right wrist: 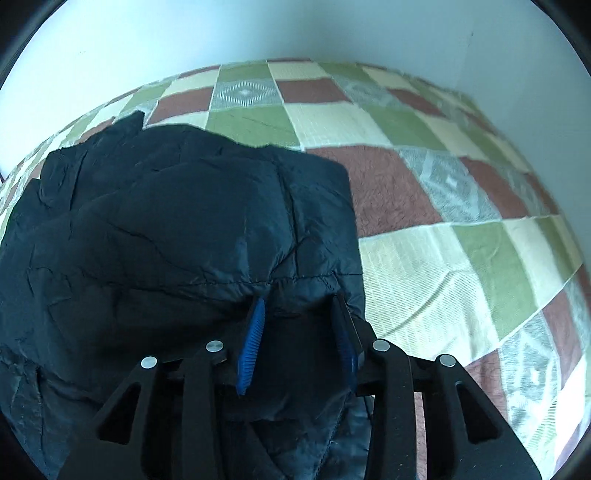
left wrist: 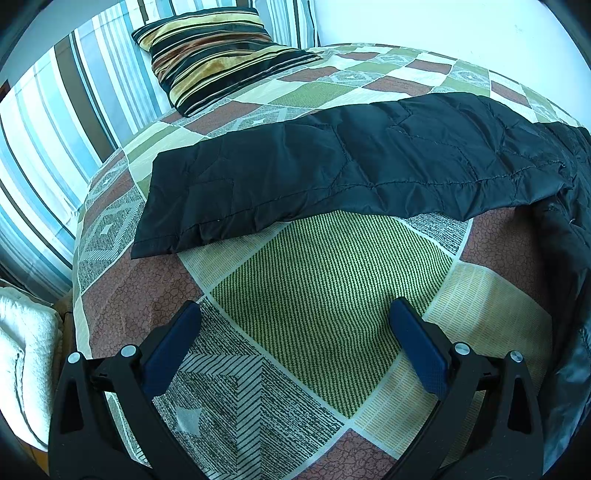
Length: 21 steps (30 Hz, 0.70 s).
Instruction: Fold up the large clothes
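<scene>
In the left wrist view, the left gripper (left wrist: 293, 325) hangs over the patchwork bedspread (left wrist: 332, 295) with its blue pads spread wide and nothing between them. Beyond it, a black quilted jacket (left wrist: 351, 173) lies across the bed, one sleeve stretched out flat toward the left and the body bunched at the right edge. A striped pillow (left wrist: 218, 55) rests at the far left against striped curtains (left wrist: 74, 110). In the right wrist view, the right gripper (right wrist: 299, 314) sits over the near edge of the jacket (right wrist: 184, 221), jaws partly apart with dark fabric between the pads; whether they press on it cannot be told. The bedspread (right wrist: 461, 258) extends right toward a pale wall (right wrist: 258, 29).
</scene>
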Tool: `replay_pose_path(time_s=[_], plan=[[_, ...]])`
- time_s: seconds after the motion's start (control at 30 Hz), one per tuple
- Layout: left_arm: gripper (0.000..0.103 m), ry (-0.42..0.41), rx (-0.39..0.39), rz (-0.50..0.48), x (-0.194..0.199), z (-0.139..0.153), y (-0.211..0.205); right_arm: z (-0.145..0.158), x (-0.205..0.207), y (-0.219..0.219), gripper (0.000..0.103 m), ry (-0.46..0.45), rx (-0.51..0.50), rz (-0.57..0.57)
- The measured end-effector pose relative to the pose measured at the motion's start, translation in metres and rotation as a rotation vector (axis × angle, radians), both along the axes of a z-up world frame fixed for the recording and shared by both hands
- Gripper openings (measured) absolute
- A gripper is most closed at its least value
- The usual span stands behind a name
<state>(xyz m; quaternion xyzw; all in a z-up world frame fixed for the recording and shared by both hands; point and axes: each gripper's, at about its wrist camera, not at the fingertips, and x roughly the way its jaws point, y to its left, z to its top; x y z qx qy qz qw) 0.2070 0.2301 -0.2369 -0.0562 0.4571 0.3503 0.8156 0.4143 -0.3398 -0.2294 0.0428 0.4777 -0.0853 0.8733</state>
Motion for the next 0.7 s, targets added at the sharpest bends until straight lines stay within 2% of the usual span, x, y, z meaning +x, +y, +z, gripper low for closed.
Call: replay_pose_path(time_s=[0.07,0.1,0.2,0.3,0.43,0.7], plan=[[0.101,0.001,-0.001,0.000,0.000,0.000,0.000,0.011,-0.008,-0.007,0.059,-0.019,-0.006,-0.028],[0.101,0.001,-0.002,0.000,0.000,0.000,0.000,0.013,-0.014,-0.010,0.061,-0.032,-0.004,-0.042],[0.101,0.004,0.004,-0.001,0.001,0.000,-0.001,0.010,-0.030,-0.019,0.063,-0.048,0.002,-0.069],[0.101,0.005,0.006,-0.001,0.001,0.000,-0.002,-0.006,-0.031,-0.018,0.064,-0.023,0.018,-0.055],[0.101,0.004,0.000,0.000,0.002,0.000,-0.002,-0.021,-0.032,-0.008,0.073,-0.049,-0.052,-0.067],[0.101,-0.031,-0.056,-0.003,-0.004,0.003,0.006,-0.019,-0.039,-0.001,0.085,-0.079,-0.135,-0.096]])
